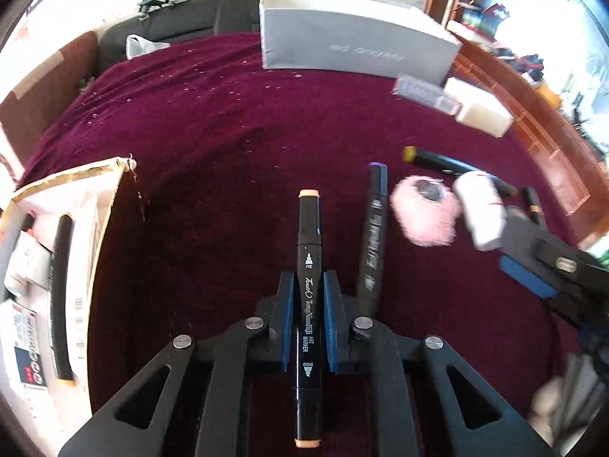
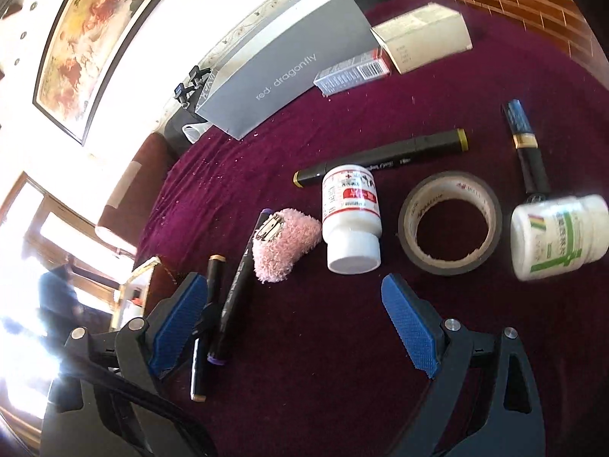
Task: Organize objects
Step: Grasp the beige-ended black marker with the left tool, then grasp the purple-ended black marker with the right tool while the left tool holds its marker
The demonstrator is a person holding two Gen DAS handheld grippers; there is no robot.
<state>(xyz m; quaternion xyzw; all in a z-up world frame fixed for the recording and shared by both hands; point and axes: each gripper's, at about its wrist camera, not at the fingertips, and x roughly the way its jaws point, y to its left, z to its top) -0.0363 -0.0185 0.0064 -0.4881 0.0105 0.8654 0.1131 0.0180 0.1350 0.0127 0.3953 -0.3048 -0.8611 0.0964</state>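
My left gripper (image 1: 308,285) is shut on a black art marker with peach caps (image 1: 309,304), held above the maroon cloth; the same marker shows in the right wrist view (image 2: 207,304). A purple-capped marker (image 1: 373,236) lies just right of it, also seen from the right wrist (image 2: 236,289). My right gripper (image 2: 297,304) is open and empty above the cloth, and shows at the right edge of the left view (image 1: 533,274). Ahead of it lie a pink fluffy hair clip (image 2: 283,242), a white bottle with a red label (image 2: 350,217), a tape roll (image 2: 449,222) and a white bottle with a green label (image 2: 559,236).
An open cardboard box (image 1: 102,236) holding a black marker and packets stands at the left. A grey shoe box (image 1: 354,45) stands at the back. A yellow-capped marker (image 2: 384,156), a blue-capped marker (image 2: 523,141), a cream box (image 2: 426,36) and a small red-and-clear packet (image 2: 354,72) lie on the cloth.
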